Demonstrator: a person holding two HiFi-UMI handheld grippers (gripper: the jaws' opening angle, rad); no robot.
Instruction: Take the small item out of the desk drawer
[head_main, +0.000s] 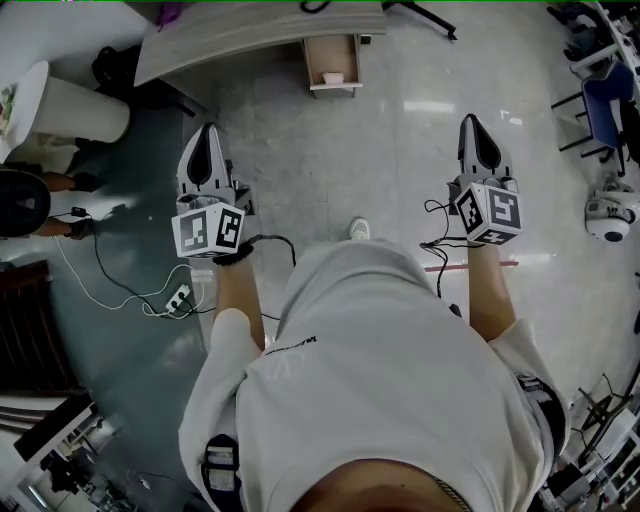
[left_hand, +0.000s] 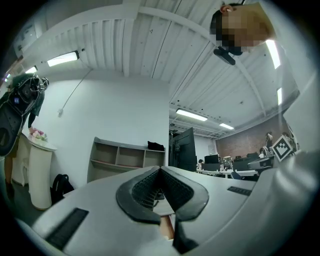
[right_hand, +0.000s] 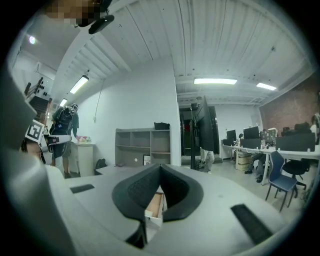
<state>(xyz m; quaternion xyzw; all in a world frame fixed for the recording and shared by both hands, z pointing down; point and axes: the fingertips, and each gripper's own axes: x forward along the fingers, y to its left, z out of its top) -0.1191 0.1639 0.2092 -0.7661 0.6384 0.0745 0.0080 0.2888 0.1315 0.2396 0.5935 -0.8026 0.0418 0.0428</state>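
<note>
Small item (head_main: 333, 77) is a pinkish block lying in the open drawer (head_main: 331, 45), which hangs out under the bench (head_main: 240, 35) at the upper centre of the head view. It is too small to tell the material. Judging by size it looks light and easy to lift one-handed, probably rigid enough for a plain pinch. It could skid on the drawer bottom if nudged, so best to come from above and take it across the narrow sides, clear of the drawer walls. Left gripper (head_main: 207, 140) is at centre left and right gripper (head_main: 476, 135) at centre right, both pointing toward the bench over bare floor (head_main: 340, 160). Both are well apart from the drawer, with the item ahead of and between the two, a little nearer the left one's line. Jaws of both are fully together with nothing between them. In the right gripper view the drawer (right_hand: 155, 204) shows through the gap below the closed jaws, far off. Reach not yet begun; the jaws must open before the grasp.
</note>
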